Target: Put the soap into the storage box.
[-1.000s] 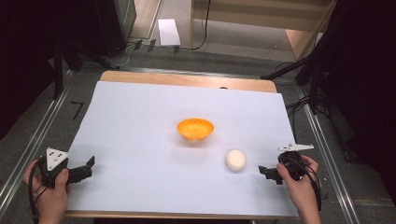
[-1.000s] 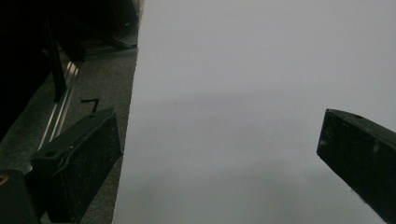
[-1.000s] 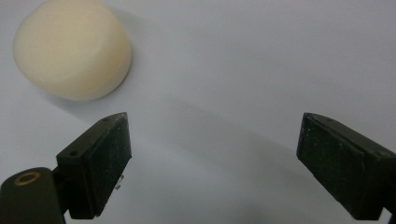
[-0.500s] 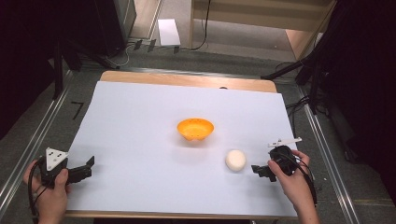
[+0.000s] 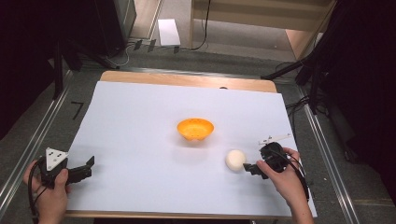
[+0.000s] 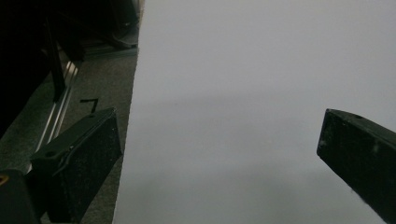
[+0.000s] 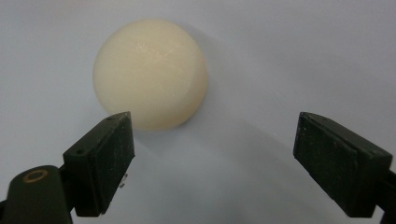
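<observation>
**Right gripper spread just short of the cream ball**

Your right hand-held gripper (image 5: 251, 168) sits at the near right of the white sheet-covered table (image 5: 140, 121), with its jaws spread wide and nothing between them. Directly ahead of it rests the smooth, cream-coloured round ball (image 5: 235, 159); in the high view the jaw tips are just beside the ball. In the right gripper view the ball (image 7: 150, 73) lies beyond the jaws and toward the left one, whose tip overlaps the ball's lower edge in the picture; whether it touches, you cannot tell. The right jaw stands well apart from the ball, over bare white surface.

The small orange plastic bowl (image 5: 195, 129) sits upright near the middle of the table, beyond the ball and a little to its left, apart from it.

Your left gripper (image 5: 83, 171) rests at the near left corner of the sheet, also released. In the left gripper view its jaws are far apart, the left one over the dark floor (image 6: 93, 88) beside the sheet's edge, the right over the white surface.
</observation>
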The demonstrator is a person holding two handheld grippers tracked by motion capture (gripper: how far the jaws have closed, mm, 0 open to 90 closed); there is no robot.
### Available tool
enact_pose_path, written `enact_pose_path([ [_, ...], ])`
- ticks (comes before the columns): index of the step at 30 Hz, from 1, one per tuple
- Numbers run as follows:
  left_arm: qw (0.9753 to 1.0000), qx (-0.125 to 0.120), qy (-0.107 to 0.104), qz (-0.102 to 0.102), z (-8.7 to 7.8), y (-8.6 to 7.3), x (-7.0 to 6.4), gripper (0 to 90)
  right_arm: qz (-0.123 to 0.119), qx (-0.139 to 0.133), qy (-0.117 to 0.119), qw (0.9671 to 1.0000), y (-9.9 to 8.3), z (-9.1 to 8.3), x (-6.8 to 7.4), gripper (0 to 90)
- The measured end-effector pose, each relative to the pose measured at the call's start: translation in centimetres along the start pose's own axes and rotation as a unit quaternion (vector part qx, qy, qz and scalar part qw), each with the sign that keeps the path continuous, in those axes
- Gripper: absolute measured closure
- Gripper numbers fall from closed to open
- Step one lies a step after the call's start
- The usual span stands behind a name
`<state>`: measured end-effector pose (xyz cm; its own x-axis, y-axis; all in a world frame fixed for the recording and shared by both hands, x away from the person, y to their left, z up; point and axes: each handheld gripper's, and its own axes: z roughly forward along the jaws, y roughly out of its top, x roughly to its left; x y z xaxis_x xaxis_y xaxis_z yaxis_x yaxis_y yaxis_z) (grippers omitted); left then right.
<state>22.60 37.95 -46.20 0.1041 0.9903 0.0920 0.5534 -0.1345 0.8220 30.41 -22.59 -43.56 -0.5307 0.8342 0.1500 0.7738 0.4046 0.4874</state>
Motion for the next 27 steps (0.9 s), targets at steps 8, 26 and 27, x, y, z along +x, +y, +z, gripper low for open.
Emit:
enact_pose_path([
  [8, 1.0000, -0.001, -0.001, -0.001, 0.0, 0.0, 0.0, 0.3, -0.008, 0.006, 0.007, 0.9999, 0.9, 1.0, 0.9, 13.5],
  [26, 1.0000, -0.001, -0.001, -0.002, 0.0, 0.0, 0.0, 0.3, -0.015, 0.021, 0.026, 0.9993, 2.4, 3.0, 2.8, 13.6],
  [27, 1.0000, -0.001, -0.001, -0.002, 0.0, 0.0, 0.0, 0.3, -0.018, 0.022, 0.027, 0.9992, 2.5, 3.2, 2.9, 13.6],
])
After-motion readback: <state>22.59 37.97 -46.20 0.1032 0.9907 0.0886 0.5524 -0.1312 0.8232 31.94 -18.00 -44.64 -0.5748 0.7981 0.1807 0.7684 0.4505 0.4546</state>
